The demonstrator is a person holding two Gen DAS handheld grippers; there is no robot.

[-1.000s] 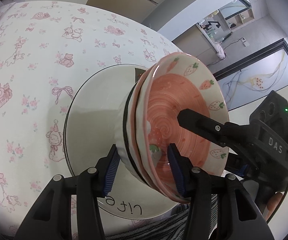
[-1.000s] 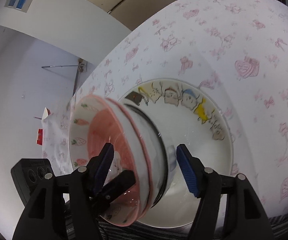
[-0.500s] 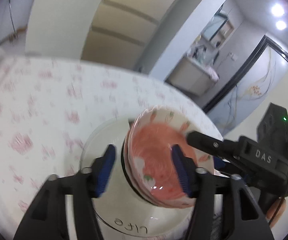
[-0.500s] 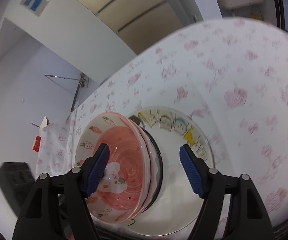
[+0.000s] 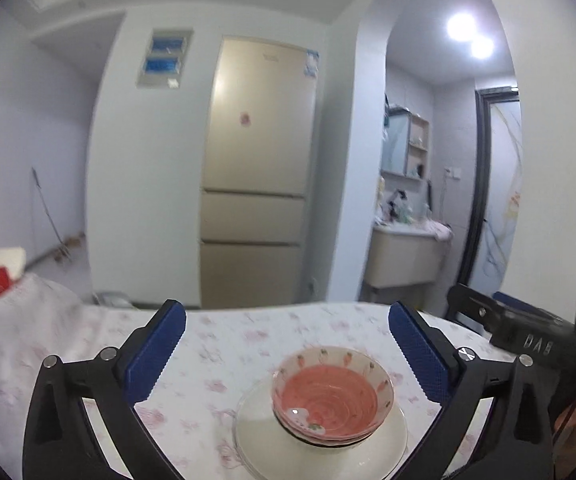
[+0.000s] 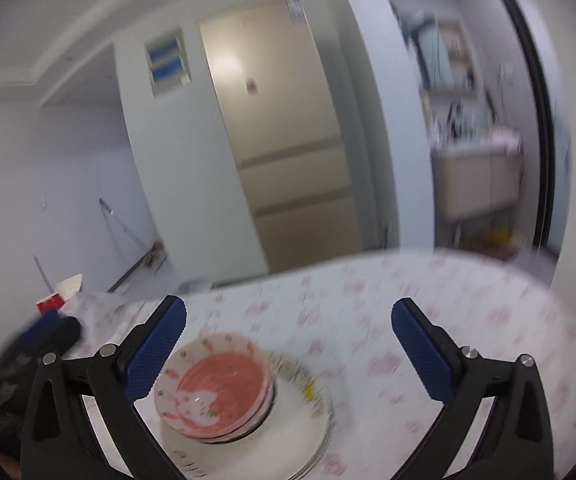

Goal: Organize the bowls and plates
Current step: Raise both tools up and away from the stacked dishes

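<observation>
A second ago both grippers are down low around the stack of bowls [image 5: 329,400], with their fingers on each side of it. Now the left gripper [image 5: 288,354] is up and back from the stack, and its jaws are opening wide with nothing between them. The right gripper [image 6: 288,350] is up and back too, its jaws opening and empty. The bowls sit alone on the white plate [image 5: 391,436]. Both cameras now look level across the bench [image 5: 228,344] at the fridge [image 5: 260,168], not down at the cloth.

Beige fridge [image 5: 258,168] against wall, pink-patterned tablecloth [image 5: 216,356], washbasin cabinet [image 5: 405,256] through archway
</observation>
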